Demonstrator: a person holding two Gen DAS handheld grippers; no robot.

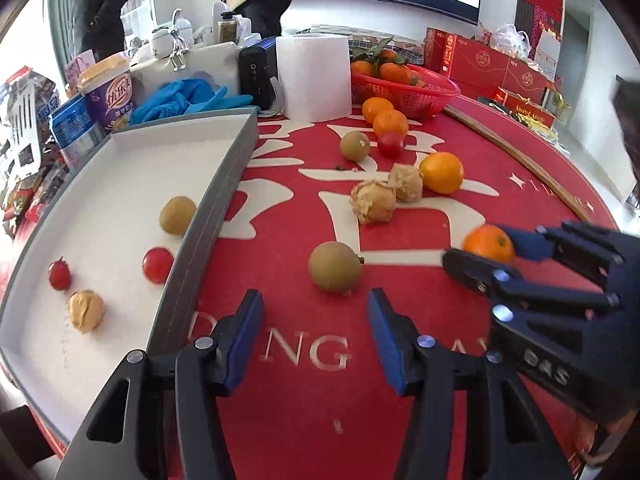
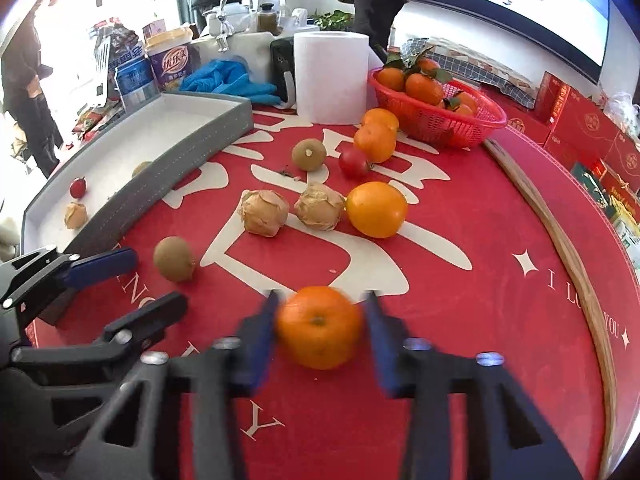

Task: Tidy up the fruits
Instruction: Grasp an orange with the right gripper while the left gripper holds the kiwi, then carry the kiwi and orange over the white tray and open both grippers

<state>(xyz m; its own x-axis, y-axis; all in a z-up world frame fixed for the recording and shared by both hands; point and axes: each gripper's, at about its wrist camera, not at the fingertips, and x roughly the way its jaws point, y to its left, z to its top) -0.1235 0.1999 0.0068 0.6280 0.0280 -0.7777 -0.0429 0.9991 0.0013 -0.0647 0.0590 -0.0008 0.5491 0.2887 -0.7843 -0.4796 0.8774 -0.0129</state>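
Observation:
A small orange (image 2: 320,326) sits between the blue pads of my right gripper (image 2: 322,300), which is shut on it just above the red cloth; the left wrist view shows the same grip (image 1: 476,245). My left gripper (image 1: 314,303) stands open with nothing between its fingers, just short of a brown kiwi (image 1: 335,266). The grey-rimmed white tray (image 1: 224,184) to its left holds two cherry tomatoes (image 1: 158,265), a kiwi (image 1: 177,215) and a husked fruit (image 1: 86,310). Further fruit lies loose on the cloth: two husked fruits (image 2: 265,213), a large orange (image 2: 376,209), a kiwi (image 2: 309,154), a tomato (image 2: 353,162).
A red basket (image 2: 440,120) of tangerines stands at the back right, with two more oranges (image 2: 375,141) in front of it. A paper towel roll (image 2: 331,78), blue gloves (image 2: 230,78), cups and packets crowd the far edge. Two people stand behind the table.

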